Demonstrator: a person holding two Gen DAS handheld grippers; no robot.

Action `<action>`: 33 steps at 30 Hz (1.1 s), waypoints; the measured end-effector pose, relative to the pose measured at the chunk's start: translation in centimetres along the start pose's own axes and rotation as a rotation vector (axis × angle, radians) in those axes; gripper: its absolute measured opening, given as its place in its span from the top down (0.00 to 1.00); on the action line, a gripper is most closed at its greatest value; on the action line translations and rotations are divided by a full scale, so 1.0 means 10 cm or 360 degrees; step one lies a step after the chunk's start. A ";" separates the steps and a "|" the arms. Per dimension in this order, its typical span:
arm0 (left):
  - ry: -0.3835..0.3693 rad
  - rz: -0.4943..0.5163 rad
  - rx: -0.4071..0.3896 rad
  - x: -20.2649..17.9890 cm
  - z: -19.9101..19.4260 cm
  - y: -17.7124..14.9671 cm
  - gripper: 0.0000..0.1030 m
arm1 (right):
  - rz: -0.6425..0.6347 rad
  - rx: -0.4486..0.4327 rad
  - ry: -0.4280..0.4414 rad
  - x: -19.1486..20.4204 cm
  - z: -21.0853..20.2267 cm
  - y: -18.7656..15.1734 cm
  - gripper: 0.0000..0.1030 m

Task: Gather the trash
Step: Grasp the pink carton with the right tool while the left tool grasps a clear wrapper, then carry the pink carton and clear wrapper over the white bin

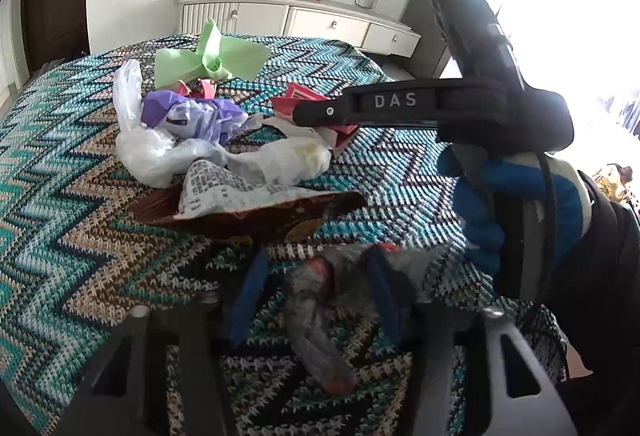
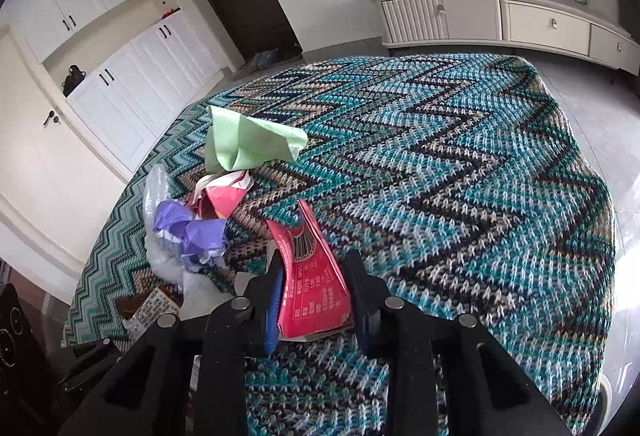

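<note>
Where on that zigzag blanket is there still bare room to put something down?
The blanket lies bare from the red carton and green paper across to its far edge by the white cabinet. It is crowded around the purple wrapper, the clear bags and the brown wrapper.

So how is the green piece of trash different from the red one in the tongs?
The green wrapper is pale, soft and crumpled, lying free on the knitted cover at the far end of the pile. The red carton is bright, stiff and flattened, printed with a barcode and text, and stands between the right tongs. Both are empty packaging.
</note>
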State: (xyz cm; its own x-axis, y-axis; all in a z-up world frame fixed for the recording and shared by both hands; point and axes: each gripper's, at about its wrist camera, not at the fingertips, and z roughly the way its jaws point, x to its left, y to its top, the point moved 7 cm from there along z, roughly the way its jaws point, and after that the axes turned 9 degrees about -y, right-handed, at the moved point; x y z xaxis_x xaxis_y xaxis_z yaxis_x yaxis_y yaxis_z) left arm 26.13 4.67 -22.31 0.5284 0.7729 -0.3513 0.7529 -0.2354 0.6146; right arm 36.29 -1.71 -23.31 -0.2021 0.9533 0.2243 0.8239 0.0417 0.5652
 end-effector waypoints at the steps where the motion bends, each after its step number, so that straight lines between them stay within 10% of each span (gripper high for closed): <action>1: 0.0003 -0.0004 0.0002 -0.01 0.00 -0.01 0.69 | -0.0003 -0.0007 0.0001 0.00 -0.03 -0.02 0.74; 33: 0.0077 0.0206 -0.0330 -1.62 -1.21 0.26 0.80 | 0.0228 -0.0641 -0.0080 -0.52 -3.13 -0.92 0.75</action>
State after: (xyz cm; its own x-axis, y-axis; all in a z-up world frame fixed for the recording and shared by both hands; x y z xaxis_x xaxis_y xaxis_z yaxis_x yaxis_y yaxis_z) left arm 14.82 -1.33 -6.48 0.5920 0.7728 -0.2288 0.5808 -0.2123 0.7859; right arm 13.15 -16.39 -4.79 -0.0667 0.9547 0.2899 0.5673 -0.2027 0.7982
